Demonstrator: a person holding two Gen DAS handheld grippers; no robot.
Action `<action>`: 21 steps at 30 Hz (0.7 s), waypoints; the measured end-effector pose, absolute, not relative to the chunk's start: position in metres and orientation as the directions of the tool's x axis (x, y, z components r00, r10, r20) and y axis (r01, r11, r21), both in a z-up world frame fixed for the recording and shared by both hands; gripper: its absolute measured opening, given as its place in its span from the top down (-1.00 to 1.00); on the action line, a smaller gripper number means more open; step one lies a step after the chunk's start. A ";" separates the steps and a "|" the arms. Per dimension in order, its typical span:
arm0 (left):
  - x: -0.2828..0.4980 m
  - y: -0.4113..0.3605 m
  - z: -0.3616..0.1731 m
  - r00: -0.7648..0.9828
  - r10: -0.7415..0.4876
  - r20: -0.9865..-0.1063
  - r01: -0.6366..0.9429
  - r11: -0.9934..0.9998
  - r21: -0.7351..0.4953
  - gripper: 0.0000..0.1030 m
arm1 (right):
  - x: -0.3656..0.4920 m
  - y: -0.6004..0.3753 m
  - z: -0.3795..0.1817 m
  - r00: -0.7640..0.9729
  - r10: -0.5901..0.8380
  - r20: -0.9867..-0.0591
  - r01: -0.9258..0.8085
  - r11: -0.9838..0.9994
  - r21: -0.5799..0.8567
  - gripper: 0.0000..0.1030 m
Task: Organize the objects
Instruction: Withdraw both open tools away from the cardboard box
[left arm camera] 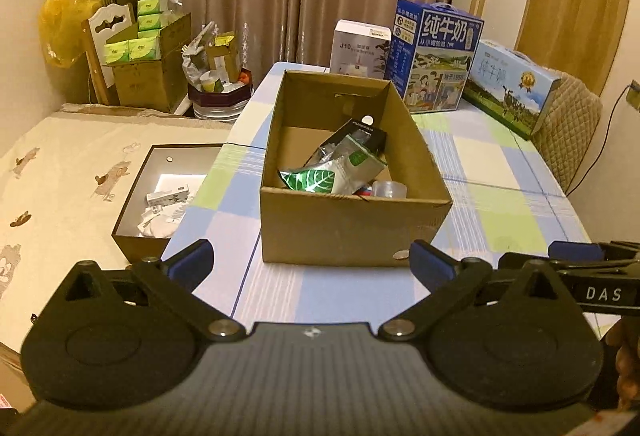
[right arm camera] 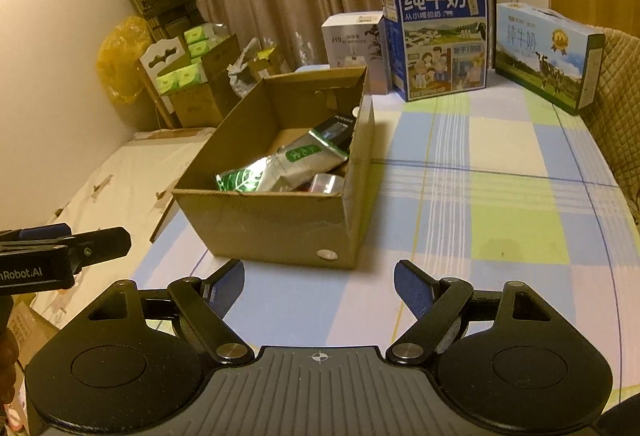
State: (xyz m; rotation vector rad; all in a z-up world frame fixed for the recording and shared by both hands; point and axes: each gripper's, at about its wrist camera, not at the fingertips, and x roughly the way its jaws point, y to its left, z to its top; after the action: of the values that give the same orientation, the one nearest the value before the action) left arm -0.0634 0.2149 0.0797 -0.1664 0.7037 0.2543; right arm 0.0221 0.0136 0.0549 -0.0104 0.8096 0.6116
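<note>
An open cardboard box (left arm camera: pixel 352 224) stands on the checked tablecloth; it also shows in the right wrist view (right arm camera: pixel 280 224). Inside lie a silver and green foil pouch (left arm camera: pixel 340 168) (right arm camera: pixel 280 168), a black packet (left arm camera: pixel 362 130) and a clear plastic cup (left arm camera: pixel 388 189). My left gripper (left arm camera: pixel 312 264) is open and empty, just short of the box's near wall. My right gripper (right arm camera: pixel 319 286) is open and empty, in front of the box's near right corner. The right gripper's fingers (left arm camera: pixel 576 256) show at the right edge of the left view.
Two blue milk cartons (left arm camera: pixel 438 56) (left arm camera: pixel 512 92) and a white box (left arm camera: pixel 360 48) stand at the table's far end. A dark shoebox with small items (left arm camera: pixel 160 192) sits on the bed to the left. Stacked cartons (left arm camera: pixel 148 76) are in the corner. A padded chair (left arm camera: pixel 572 132) is at right.
</note>
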 end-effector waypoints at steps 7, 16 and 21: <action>-0.058 0.208 0.068 0.722 0.162 -0.673 -0.257 0.965 -0.043 -0.98 | 0.025 0.016 0.046 0.520 0.494 -0.697 -0.512 0.833 0.208 -0.54; -0.053 0.208 0.051 0.699 0.155 -0.699 -0.251 0.967 -0.036 -0.98 | 0.031 0.016 0.038 0.513 0.478 -0.713 -0.499 0.842 0.205 -0.54; -0.052 0.208 0.049 0.698 0.154 -0.699 -0.253 0.967 -0.040 -0.98 | 0.033 0.015 0.037 0.516 0.473 -0.714 -0.497 0.844 0.201 -0.54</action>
State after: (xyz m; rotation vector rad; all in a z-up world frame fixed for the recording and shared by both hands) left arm -0.0520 0.2082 0.0493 -0.1373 0.7654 0.2276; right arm 0.0328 0.0151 0.0372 -0.0303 0.8482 0.5824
